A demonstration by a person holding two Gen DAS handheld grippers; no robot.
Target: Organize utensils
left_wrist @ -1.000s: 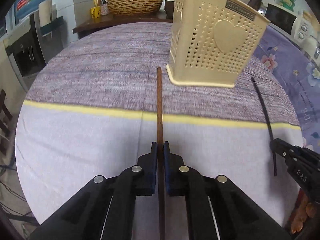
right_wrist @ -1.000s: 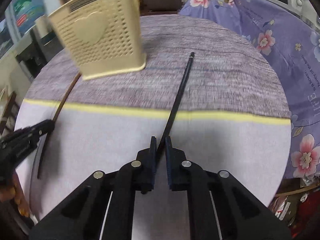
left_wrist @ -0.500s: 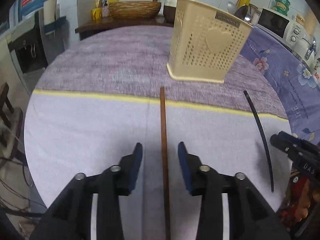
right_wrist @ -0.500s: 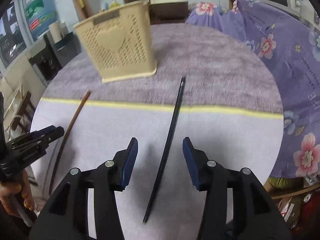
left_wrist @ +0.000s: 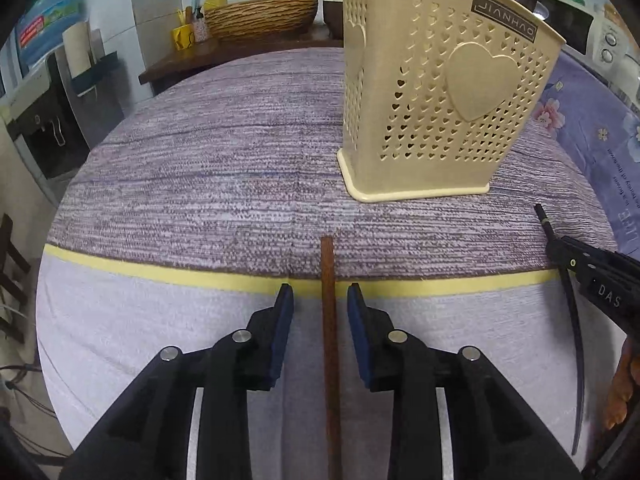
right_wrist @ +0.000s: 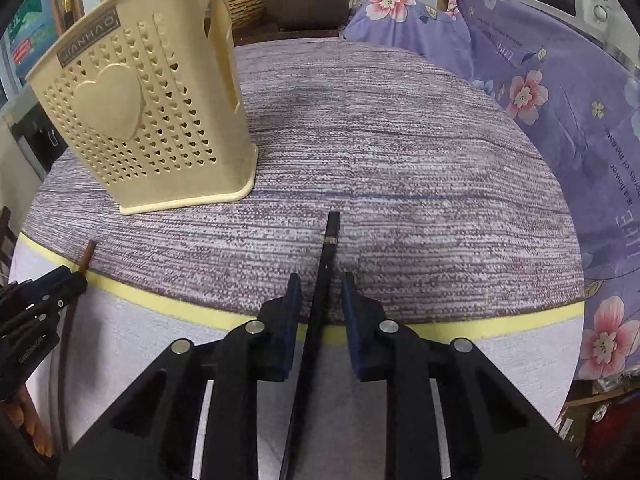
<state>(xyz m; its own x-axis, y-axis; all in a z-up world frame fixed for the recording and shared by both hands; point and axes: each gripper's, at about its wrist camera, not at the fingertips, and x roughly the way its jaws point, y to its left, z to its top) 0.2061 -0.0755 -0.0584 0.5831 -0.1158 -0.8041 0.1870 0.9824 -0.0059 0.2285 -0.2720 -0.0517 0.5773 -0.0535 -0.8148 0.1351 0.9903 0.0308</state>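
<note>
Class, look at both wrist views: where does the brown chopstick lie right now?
The brown chopstick lies flat on the table between the closing left gripper's pads, untouched, its tip pointing toward the cream basket.

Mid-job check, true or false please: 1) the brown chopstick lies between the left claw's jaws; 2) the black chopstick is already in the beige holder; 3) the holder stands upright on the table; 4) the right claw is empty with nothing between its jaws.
1) True: the brown chopstick lies between the closing jaws of the left claw, pads not yet touching.
2) False: the black chopstick lies on the tablecloth.
3) True: the beige holder stands upright.
4) False: the black chopstick runs between the right claw's closing jaws.
</note>
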